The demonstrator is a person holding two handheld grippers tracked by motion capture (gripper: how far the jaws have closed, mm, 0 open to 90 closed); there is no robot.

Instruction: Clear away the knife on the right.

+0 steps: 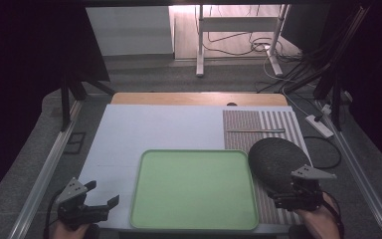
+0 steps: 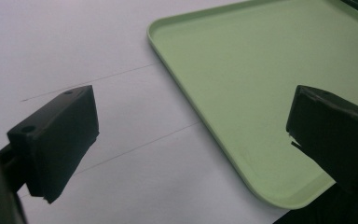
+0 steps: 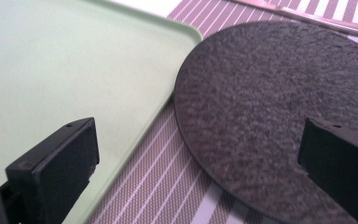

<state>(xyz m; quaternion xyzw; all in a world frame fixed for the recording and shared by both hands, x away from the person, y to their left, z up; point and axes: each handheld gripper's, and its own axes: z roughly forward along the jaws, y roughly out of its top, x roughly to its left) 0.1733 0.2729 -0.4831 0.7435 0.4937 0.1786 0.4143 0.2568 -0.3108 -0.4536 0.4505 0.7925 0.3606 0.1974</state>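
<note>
A pale green tray [image 1: 194,189] lies empty at the middle front of the white table cover; its near left corner [image 2: 242,93] and its right rim [image 3: 74,70] are close to the jaws. A round dark slate plate [image 1: 277,160] rests on a striped placemat [image 1: 258,124] just right of the tray; the plate [image 3: 270,107] has a rough black surface. A thin metal utensil [image 1: 256,130] lies across the mat behind it. My left gripper [image 1: 102,194] hovers open at the front left, just left of the tray. My right gripper [image 1: 298,186] is open over the plate's near edge.
White cover [image 1: 144,129] spreads over a wooden table. Metal rails [image 1: 54,154] run along both sides. Behind the table stand a desk frame [image 1: 238,40] and floor cables [image 1: 298,59]; a power strip [image 1: 319,124] lies at the right.
</note>
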